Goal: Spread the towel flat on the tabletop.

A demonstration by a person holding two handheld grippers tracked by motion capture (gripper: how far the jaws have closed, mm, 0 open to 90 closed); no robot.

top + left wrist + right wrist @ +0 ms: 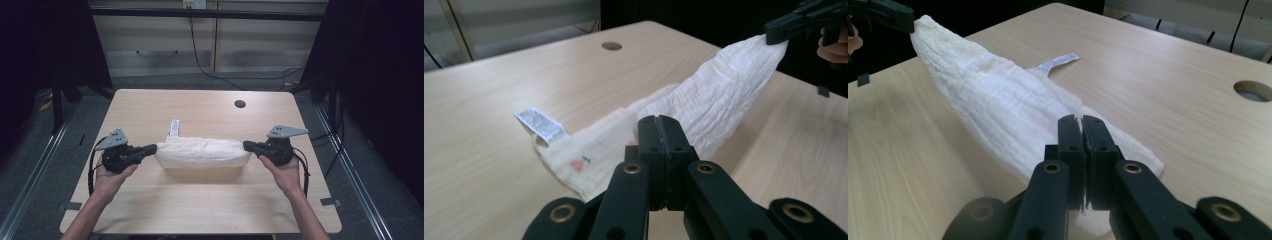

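Note:
A white crinkled cloth (202,152) hangs stretched between my two grippers over the middle of the wooden table (200,205). My left gripper (152,148) is shut on the cloth's left end, and my right gripper (247,145) is shut on its right end. The cloth's far part rests on the table, with a white care label (174,127) sticking out behind it. In the left gripper view the closed jaws pinch the cloth (704,110), whose label (540,125) lies flat; a small pink mark (579,163) shows on the fabric. In the right gripper view the cloth (993,105) runs up to the other gripper (903,22).
A round cable hole (240,104) sits near the table's back right. Black cables (200,60) trail on the floor behind the table. Dark curtains flank both sides. A hand holds each gripper from the near side.

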